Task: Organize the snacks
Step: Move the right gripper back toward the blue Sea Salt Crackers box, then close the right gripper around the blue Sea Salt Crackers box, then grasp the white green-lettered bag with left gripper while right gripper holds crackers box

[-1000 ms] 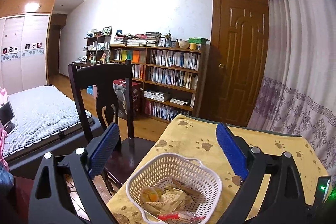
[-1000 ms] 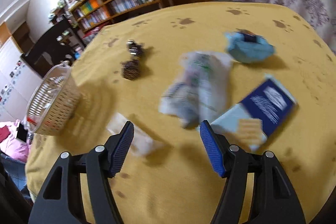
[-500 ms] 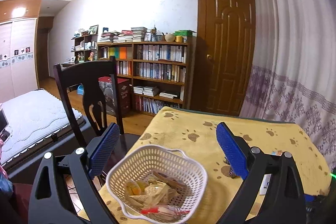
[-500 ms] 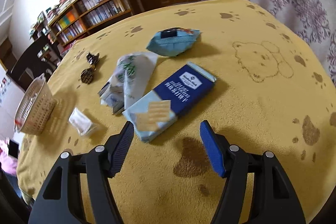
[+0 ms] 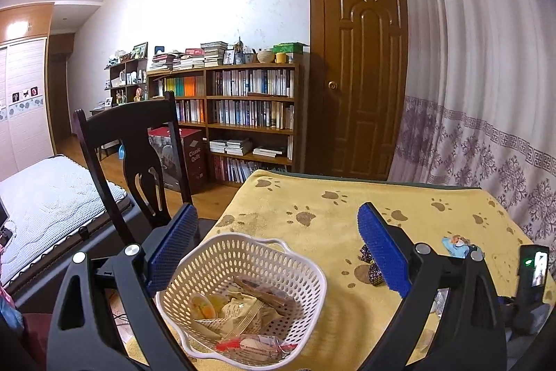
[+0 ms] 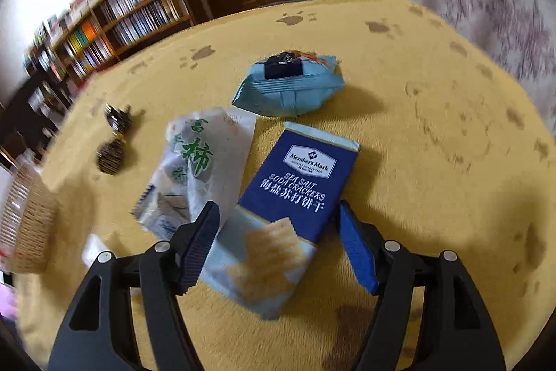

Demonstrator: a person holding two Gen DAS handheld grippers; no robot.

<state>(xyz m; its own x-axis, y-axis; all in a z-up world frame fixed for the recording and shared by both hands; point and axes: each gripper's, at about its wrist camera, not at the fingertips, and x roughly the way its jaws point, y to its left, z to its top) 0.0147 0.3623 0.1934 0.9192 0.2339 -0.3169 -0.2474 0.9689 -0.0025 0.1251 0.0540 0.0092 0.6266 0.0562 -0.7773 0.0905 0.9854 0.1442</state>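
Left wrist view: left gripper (image 5: 274, 249) spread wide, empty, poised above the white perforated basket (image 5: 305, 270) at 6 o'clock. Basket already loaded with several wrapped snacks (image 5: 239, 312), seated close to the near-left edge of the yellow paw-print tablecloth (image 5: 333, 214). Two dark wrapped candies (image 5: 370, 263) at 4 o'clock, partly hidden behind the right finger pad. Light blue packet (image 5: 457, 244) farther out at 3 o'clock. Dark wooden chair (image 5: 132, 148) just beyond the table edge at 9 o'clock.

Risk: basket near the cloth edge; a nudge from a descending finger likely to tip it toward the chair.

Right wrist view: right gripper (image 6: 278, 242) open, fingers straddling the near end of the navy sea salt soda cracker pack (image 6: 299, 183), not yet closed on it. White persimmon bag (image 6: 198, 169) at 10 o'clock, lying just beside the left pad (image 6: 199, 242), possibly under it; contact not determinable. Light blue packet (image 6: 288, 89) at 12 o'clock. Dark candies (image 6: 113, 141) at 10 o'clock, farther out. Basket (image 6: 24, 221) at 9 o'clock, well apart.

Risks:
- Closing here likely to catch the bag film along with the pack and drag both.
- Grip on one end only: pack likely to droop or slip during carry.
- Hard squeeze: crackers liable to crush.
- Frame edges blurred; alignment judgement uncertain.
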